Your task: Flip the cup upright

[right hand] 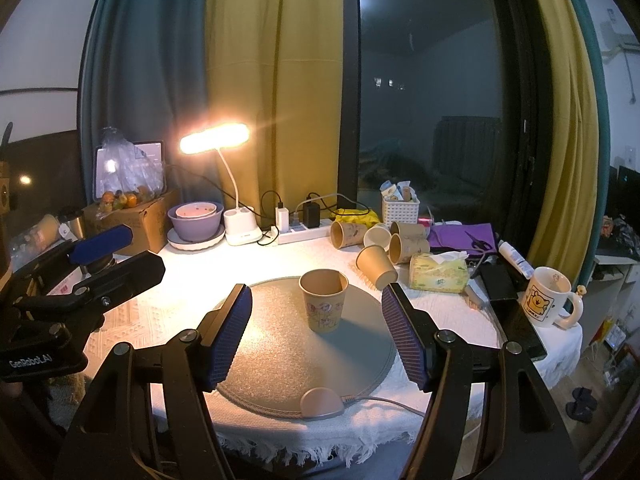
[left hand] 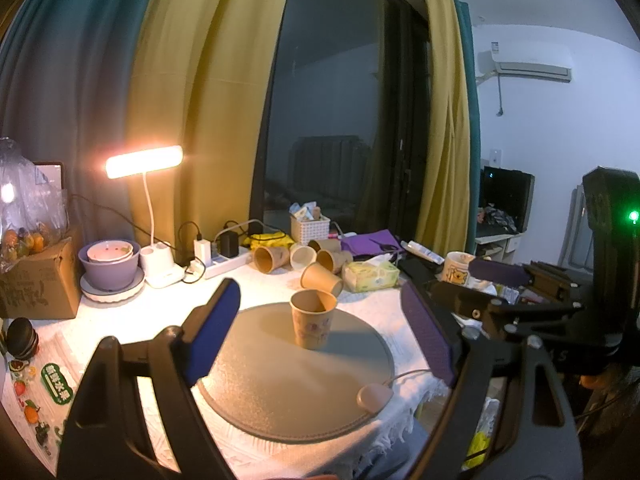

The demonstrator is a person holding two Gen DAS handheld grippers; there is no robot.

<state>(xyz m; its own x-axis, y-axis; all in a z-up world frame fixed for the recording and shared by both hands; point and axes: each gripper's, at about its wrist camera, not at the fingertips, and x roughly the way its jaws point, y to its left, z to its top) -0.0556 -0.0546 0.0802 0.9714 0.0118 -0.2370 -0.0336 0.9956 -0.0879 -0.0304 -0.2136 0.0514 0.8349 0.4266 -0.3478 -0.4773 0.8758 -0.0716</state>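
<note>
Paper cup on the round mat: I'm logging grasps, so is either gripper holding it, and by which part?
Neither. The paper cup stands upright and free on the round mat; the left gripper and right gripper are both open and empty.

The small brown paper cup with a faded flower print (left hand: 313, 318) (right hand: 323, 300) stands upright, its open mouth facing up and nothing visible inside. It sits on the round grey mat (left hand: 280, 384) (right hand: 280, 360), toward the mat's far edge, a little right of centre.
</note>
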